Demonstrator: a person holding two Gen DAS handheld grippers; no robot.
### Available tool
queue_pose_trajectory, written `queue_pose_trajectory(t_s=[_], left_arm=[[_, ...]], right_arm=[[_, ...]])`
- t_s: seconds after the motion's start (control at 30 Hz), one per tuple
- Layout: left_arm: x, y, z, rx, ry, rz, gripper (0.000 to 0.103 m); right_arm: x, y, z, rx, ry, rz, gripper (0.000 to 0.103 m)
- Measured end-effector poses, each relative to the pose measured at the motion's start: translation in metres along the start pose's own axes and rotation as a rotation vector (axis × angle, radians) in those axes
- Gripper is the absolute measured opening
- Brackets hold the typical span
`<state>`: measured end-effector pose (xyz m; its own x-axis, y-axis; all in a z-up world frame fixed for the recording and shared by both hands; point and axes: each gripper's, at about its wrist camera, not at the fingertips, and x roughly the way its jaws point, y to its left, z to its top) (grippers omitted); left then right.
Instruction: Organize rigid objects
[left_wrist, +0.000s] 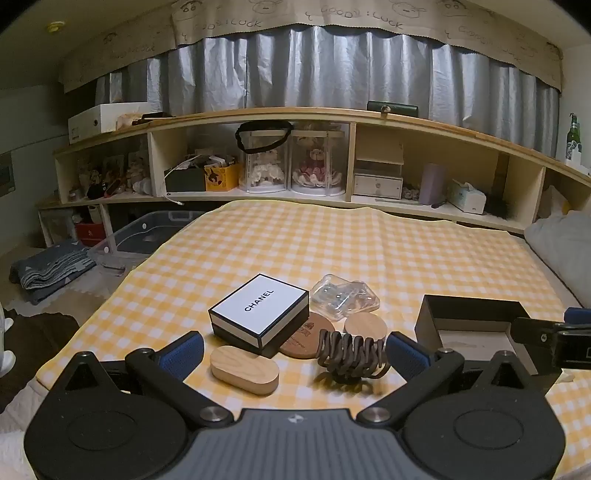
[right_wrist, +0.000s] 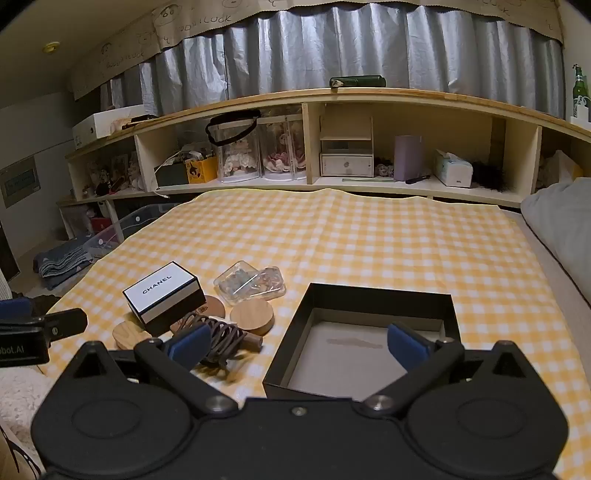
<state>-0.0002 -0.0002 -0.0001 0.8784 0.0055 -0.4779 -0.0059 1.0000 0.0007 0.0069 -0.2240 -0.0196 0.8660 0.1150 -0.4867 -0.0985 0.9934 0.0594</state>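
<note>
- Black open box (right_wrist: 373, 295): the apparent receptacle, standing on the yellow checked cloth (right_wrist: 369, 236) to the right of the loose items; its grey floor is bare, so by this evidence no item has yet been sorted and the whole task remains.
- Loose cluster, left of the box: white Chanel box (left_wrist: 258, 308) at the far left; clear plastic case (left_wrist: 345, 297) just behind the others; round wooden disc (left_wrist: 365, 325); flat round coaster (left_wrist: 306, 334), partly under the Chanel box; oval wooden block (left_wrist: 243, 369) nearest on the left; dark claw hair clip (left_wrist: 351, 354) nearest on the right.
- Left gripper (left_wrist: 295, 352): jaws spread fully, holding nothing. The oval block and the hair clip lie between and just beyond its blue pads (left_wrist: 183, 352), not touched.
- Right gripper (right_wrist: 299, 347): jaws likewise fully apart and empty, poised over the near-left part of the black box, with the hair clip beside its left pad.
- Surroundings: wooden shelf unit (left_wrist: 369, 120) along the far edge, grey curtain (left_wrist: 332, 66) above.
</note>
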Motion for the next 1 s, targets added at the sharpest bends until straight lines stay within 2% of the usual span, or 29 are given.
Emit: queue_pose_trajectory(t_s=[1.0], left_arm=[[-0.0003, 0.0005, 0.0003, -0.005, 0.008, -0.002, 0.103]], right_arm=[[-0.0006, -0.0006, -0.0002, -0.002, 0.001, -0.005, 0.103]])
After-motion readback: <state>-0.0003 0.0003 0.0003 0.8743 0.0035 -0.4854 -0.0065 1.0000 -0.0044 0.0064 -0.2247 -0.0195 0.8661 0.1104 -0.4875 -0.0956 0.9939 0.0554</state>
